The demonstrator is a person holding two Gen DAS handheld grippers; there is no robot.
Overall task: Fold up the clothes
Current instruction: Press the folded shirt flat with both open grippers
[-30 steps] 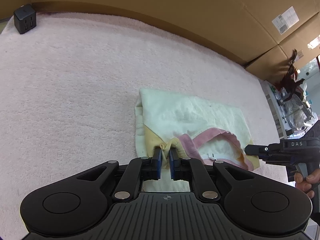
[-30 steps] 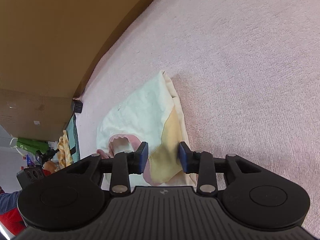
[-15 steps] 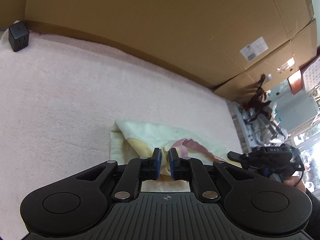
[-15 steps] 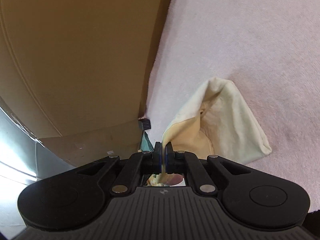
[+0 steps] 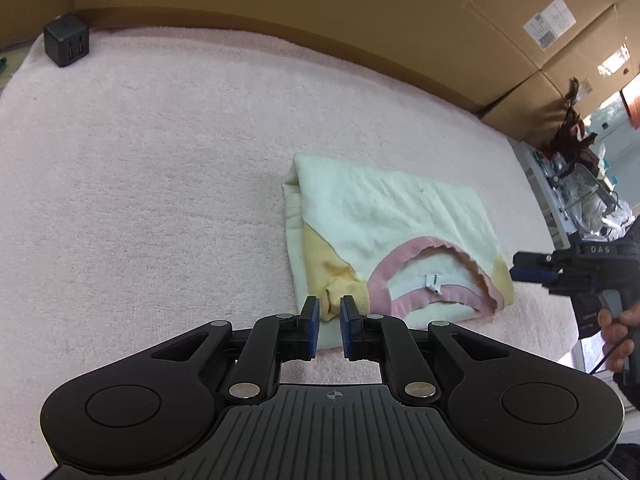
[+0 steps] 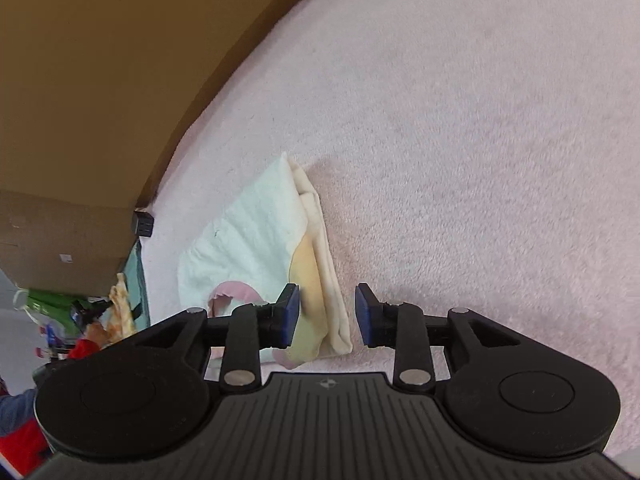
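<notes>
Centrally, on a pale pink fleecy blanket [image 5: 160,184] covering the work surface, lies a folded cream-white garment with yellow shoulder panels and a pink ribbed collar [image 5: 384,232]. It rests flat as a compact rectangle, collar side toward the left wrist camera, with a small white label [image 5: 433,282] showing inside the neck opening. Stacked folded layers show along its left edge in the left wrist view.

Left gripper, black with blue pads [image 5: 329,330]: jaws parted by a narrow gap, gripping nothing. The near edge of the garment, at its yellow corner, shows in the gap just ahead of the pads; whether the tips touch the cloth cannot be told.

Right gripper, black with blue pads [image 6: 327,318]: jaws spread wide, nothing clamped. The garment's yellow corner [image 6: 308,280] and folded cream edge lie between and below the fingers. In the left wrist view the same tool appears at the garment's right end [image 5: 532,270], its tips just beside the yellow corner, held by a hand [image 5: 618,334].

Surroundings: a small black cube with front sockets [image 5: 66,45] sits on the far left corner of the blanket, well apart from the garment. Brown cardboard boxes [image 5: 360,12] stand along the blanket's far edge, one bearing a white printed label [image 5: 550,28]. Cluttered items to the right are too blurred to identify.
</notes>
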